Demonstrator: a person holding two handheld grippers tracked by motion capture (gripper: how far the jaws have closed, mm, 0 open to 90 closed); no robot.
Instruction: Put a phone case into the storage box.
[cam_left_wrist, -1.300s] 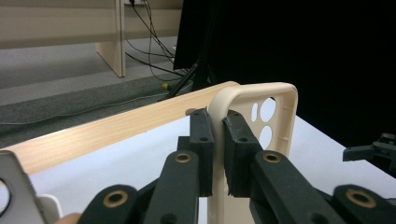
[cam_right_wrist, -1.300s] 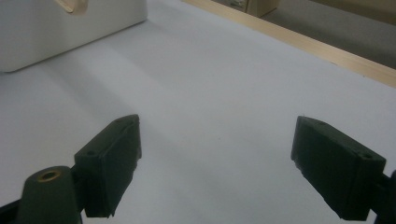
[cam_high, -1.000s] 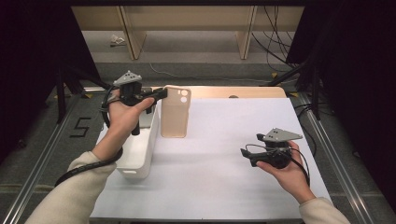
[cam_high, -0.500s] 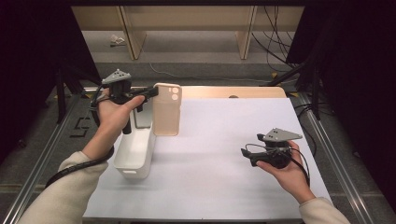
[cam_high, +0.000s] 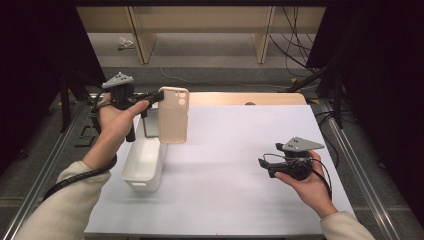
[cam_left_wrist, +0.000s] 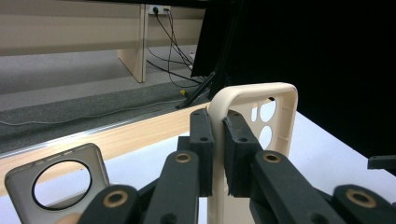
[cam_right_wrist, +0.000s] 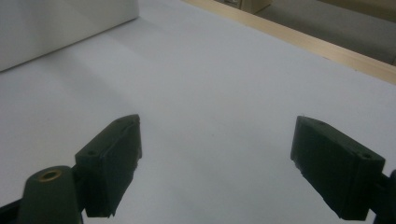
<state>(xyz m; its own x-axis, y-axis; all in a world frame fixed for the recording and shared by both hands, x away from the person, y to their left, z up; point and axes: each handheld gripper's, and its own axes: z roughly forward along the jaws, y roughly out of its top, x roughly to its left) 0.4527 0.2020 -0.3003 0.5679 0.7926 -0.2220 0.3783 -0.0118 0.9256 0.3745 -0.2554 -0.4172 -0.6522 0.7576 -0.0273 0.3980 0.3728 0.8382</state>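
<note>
A beige phone case (cam_high: 173, 115) hangs upright in the air over the far end of a white bin (cam_high: 144, 161) at the table's left. My left gripper (cam_high: 156, 97) is shut on the case's top edge; in the left gripper view the two pads clamp the beige rim (cam_left_wrist: 219, 116). A grey phone case (cam_left_wrist: 56, 182) with a round camera hole stands in the bin below, also seen as the grey case (cam_high: 150, 122) in the high view. My right gripper (cam_high: 264, 165) rests low over the white mat at the right, jaws wide apart with nothing between them (cam_right_wrist: 217, 158).
A white mat (cam_high: 235, 165) covers the table, with a wooden strip (cam_high: 250, 98) along its far edge. Beyond it are wooden shelf legs and cables on the floor. Metal rails run along both sides of the table.
My left gripper has carried the beige case leftward and a little up, from beside the bin to over its far end. The right gripper has stayed still.
</note>
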